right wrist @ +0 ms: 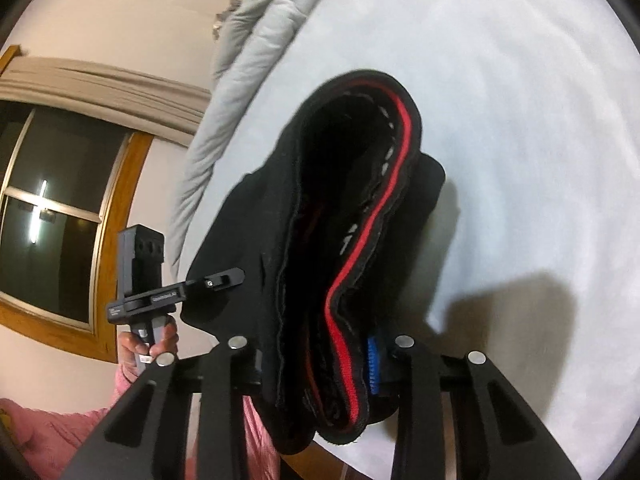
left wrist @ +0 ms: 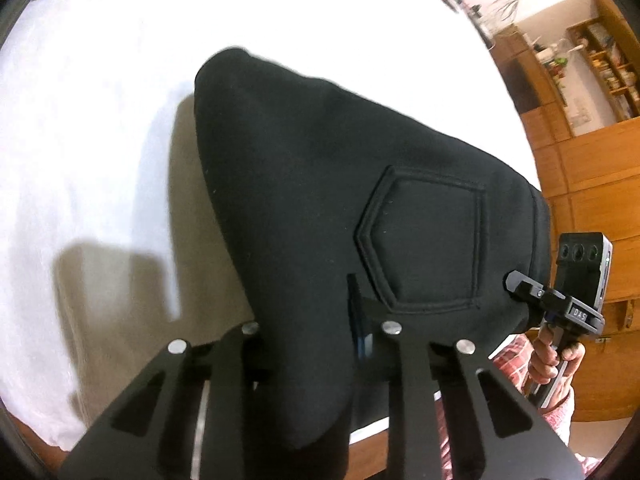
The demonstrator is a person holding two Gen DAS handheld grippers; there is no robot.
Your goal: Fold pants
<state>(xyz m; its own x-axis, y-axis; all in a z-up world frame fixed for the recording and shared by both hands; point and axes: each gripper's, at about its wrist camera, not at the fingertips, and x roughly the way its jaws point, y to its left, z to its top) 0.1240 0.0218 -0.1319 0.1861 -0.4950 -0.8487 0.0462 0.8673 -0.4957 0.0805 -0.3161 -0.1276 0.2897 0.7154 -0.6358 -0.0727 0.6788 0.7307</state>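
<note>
Black fleece pants [left wrist: 320, 200], red-striped waistband [right wrist: 372, 216], held above white bedsheet [left wrist: 100, 100]. Left gripper [left wrist: 308, 340] and right gripper [right wrist: 320, 352] both clamp fabric. "DAS" label on right gripper.

white bed sheet [left wrist: 100, 80], wooden shelves [left wrist: 600, 64], dark window [right wrist: 60, 220], grey duvet [right wrist: 256, 48].

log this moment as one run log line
stage: mid-fold | left gripper: shut on black pants | right gripper: shut on waistband | pants lifted over white bed
</note>
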